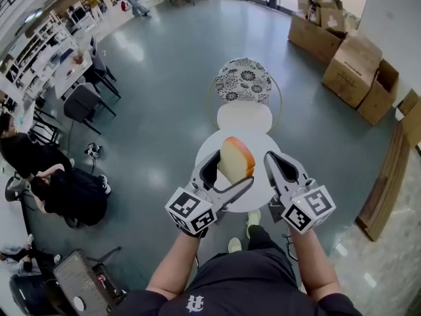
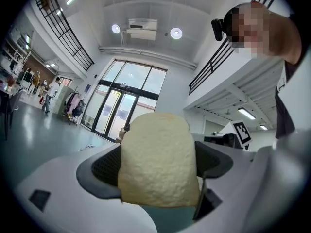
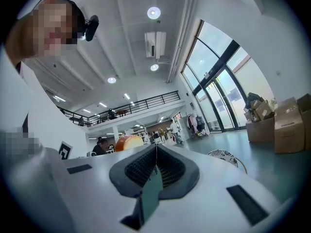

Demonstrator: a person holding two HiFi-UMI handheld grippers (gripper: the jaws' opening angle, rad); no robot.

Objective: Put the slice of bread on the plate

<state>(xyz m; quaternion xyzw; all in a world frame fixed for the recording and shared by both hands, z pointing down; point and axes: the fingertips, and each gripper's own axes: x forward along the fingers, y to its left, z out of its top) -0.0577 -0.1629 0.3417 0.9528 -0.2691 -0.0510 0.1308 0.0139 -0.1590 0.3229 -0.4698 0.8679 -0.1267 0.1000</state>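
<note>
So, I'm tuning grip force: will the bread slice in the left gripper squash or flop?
Probably squashable: the slice of bread shows porous crumb, so hard clamping may dent it. It stands upright in the left gripper, so likely light and self-supporting.

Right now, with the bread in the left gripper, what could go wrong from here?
1. The bread stands upright in the left gripper, gripped low; being soft, it may squash or tip out.
2. It hangs well above the white table; let go here, it could bounce off onto the floor.
3. The shut right gripper is close and could knock it.
</note>
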